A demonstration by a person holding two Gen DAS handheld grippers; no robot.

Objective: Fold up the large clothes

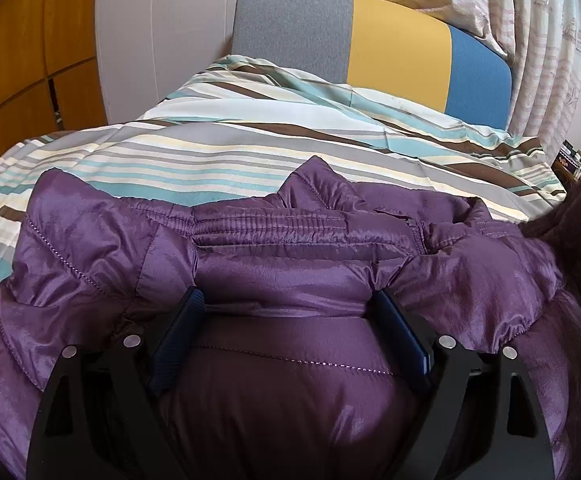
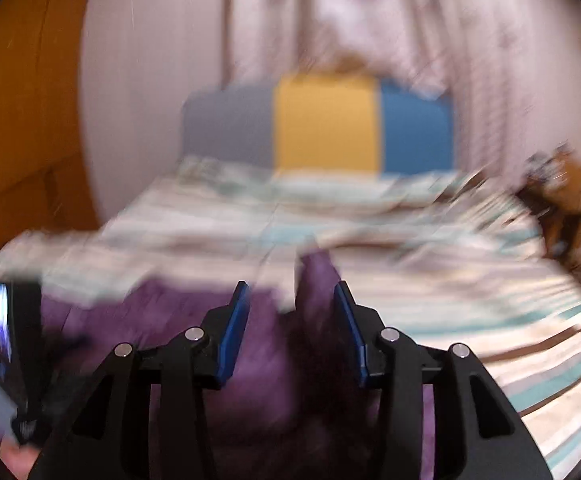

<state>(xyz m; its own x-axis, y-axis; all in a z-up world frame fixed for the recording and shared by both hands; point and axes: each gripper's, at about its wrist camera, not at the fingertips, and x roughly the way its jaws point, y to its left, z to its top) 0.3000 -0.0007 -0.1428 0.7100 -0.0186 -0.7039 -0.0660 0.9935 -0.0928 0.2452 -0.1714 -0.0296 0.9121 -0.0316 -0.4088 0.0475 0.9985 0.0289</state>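
A shiny purple quilted jacket [image 1: 274,248] lies on the striped bed cover [image 1: 210,152]. It fills the lower half of the left wrist view. My left gripper [image 1: 288,298] is open, its blue pads pressed down on the jacket's padded fabric, which bulges between them. In the blurred right wrist view my right gripper [image 2: 292,292] is open over the jacket [image 2: 262,360], with a raised purple fold [image 2: 316,280] standing between the pads. The other gripper unit [image 2: 14,356] shows at the far left of that view.
A headboard in grey, yellow and blue panels [image 1: 398,48] stands at the far end of the bed. Pale patterned curtains [image 1: 538,48] hang behind it. Wooden cabinets [image 1: 22,52] line the left wall. Cluttered items [image 1: 574,160] sit by the bed's right side.
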